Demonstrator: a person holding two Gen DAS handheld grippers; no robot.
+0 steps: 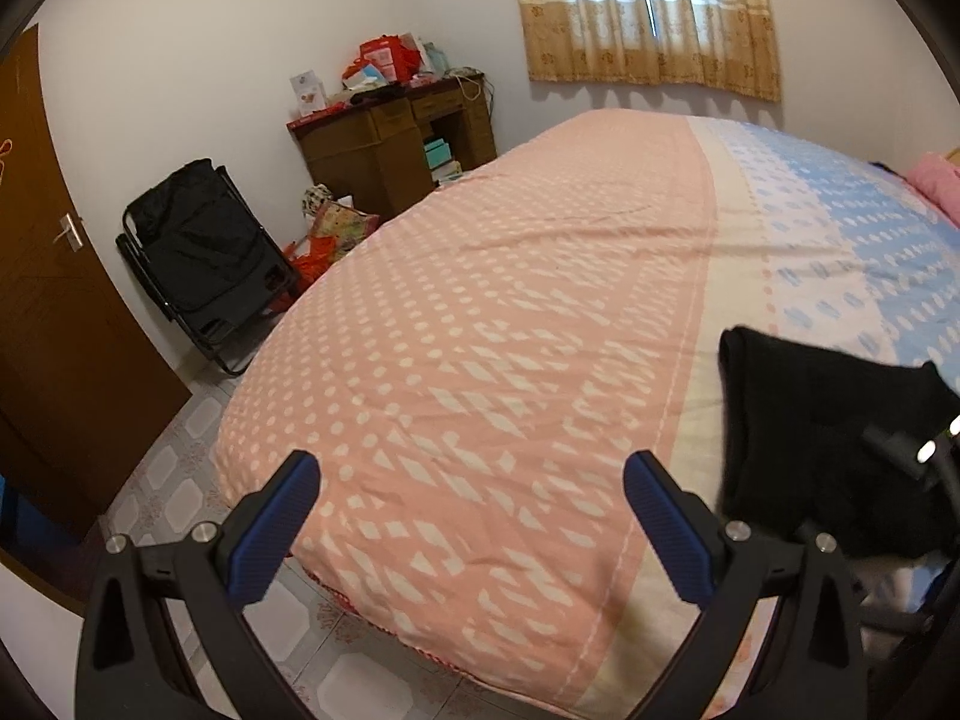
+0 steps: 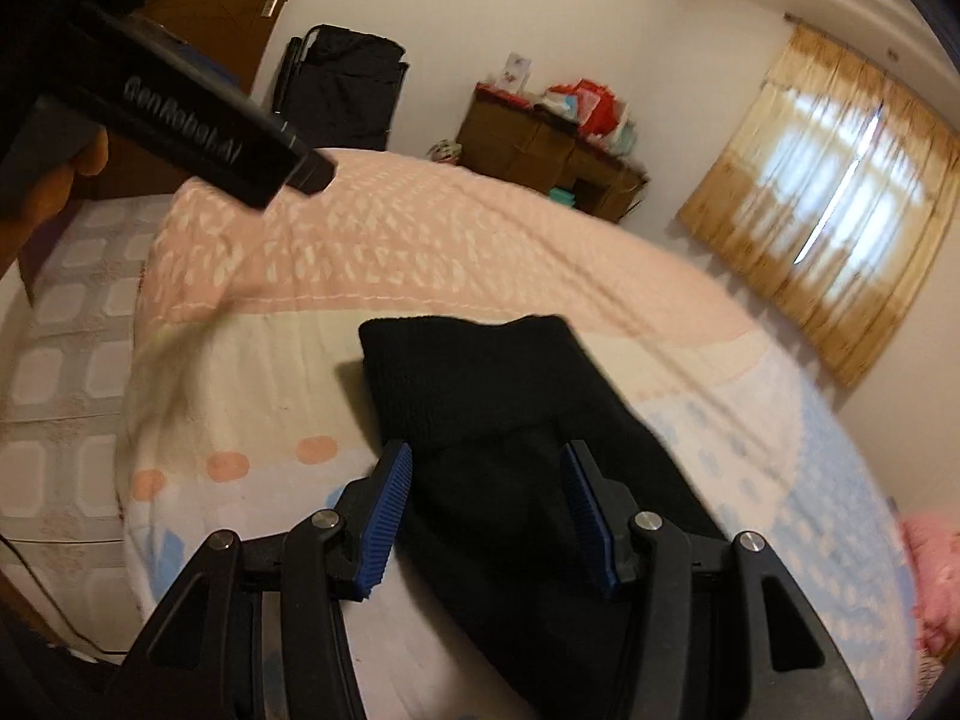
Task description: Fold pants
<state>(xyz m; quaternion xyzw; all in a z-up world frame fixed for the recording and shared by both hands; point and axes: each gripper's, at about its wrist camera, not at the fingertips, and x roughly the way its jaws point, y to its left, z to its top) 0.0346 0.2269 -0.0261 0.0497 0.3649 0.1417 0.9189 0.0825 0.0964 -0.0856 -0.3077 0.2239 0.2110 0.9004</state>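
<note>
Lying on one bed (image 1: 480, 312), one black pants (image 2: 510, 420); two grippers, left gripper (image 1: 471, 480), right gripper (image 2: 486, 480), jaws wide.

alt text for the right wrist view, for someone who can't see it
The right gripper is open with its blue fingers on either side of black pants lying on a pink and blue bedspread. The left gripper is at upper left.

Pants (image 2: 516, 420) lying on the bed (image 1: 480, 312) near its foot edge, right gripper (image 2: 486, 516) over them, left gripper (image 1: 471, 480) above the bed's corner, desk (image 1: 390, 144) and folded chair (image 1: 204, 258) against the far wall
</note>
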